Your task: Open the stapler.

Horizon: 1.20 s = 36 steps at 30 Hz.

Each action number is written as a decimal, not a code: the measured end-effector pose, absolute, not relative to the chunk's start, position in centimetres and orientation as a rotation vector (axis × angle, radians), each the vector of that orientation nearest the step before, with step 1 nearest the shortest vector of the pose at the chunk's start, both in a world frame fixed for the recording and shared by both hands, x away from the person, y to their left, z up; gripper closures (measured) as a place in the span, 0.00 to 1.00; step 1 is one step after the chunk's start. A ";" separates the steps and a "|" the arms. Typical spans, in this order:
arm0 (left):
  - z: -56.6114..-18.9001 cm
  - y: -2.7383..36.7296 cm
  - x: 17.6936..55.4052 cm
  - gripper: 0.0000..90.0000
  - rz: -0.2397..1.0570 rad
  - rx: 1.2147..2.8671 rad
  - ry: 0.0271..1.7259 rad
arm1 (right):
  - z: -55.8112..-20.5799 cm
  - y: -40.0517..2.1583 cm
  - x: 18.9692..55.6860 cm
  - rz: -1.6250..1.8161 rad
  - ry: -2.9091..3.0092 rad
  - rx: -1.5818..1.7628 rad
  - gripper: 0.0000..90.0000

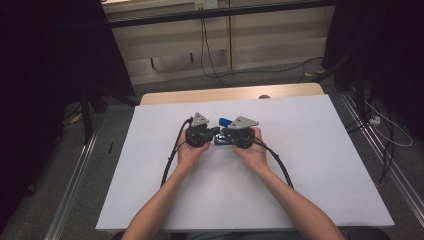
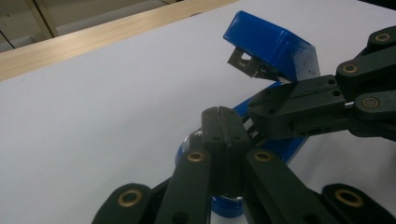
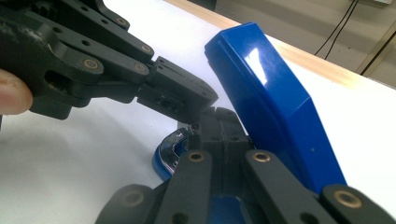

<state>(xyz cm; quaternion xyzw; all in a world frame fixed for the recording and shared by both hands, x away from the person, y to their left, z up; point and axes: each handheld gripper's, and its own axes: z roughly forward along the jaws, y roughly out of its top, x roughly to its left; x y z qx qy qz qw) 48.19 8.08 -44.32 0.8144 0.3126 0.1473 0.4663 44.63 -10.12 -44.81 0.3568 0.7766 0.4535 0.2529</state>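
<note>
A blue stapler (image 1: 224, 121) lies on the white table (image 1: 310, 170), its top arm (image 3: 275, 98) swung up and open over its base (image 3: 164, 156). The metal staple channel (image 2: 245, 63) shows under the raised arm. My left gripper (image 2: 219, 111) is shut, with its tips resting over the stapler's base and nothing visible between the jaws. The right gripper (image 3: 219, 114) is also shut, pointing at the same spot. The two sets of tips meet almost nose to nose, the right gripper (image 2: 256, 109) coming from the right and the left gripper (image 3: 205, 99) from the upper left.
A wooden strip (image 1: 230, 94) runs along the table's far edge. Black cables (image 1: 172, 155) trail from both grippers across the white surface toward the person. Dark stands and floor cables (image 1: 385, 130) flank the table.
</note>
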 end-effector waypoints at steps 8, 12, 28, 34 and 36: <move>-44.6 8.0 48.2 1.00 0.372 2.021 0.770 | -45.0 -9.8 44.6 1.228 2.107 0.966 1.00; -44.6 8.0 48.2 1.00 0.373 2.020 0.771 | -44.9 -9.7 44.6 1.229 2.103 0.962 1.00; -44.8 8.2 48.2 1.00 0.359 2.002 0.775 | -44.5 -9.7 44.5 1.248 2.064 0.973 1.00; -44.8 8.1 48.1 1.00 0.365 2.003 0.771 | -44.3 -9.9 44.4 1.252 2.043 0.983 1.00; -44.8 8.1 48.1 1.00 0.364 2.003 0.772 | -44.3 -9.9 44.4 1.251 2.040 0.982 1.00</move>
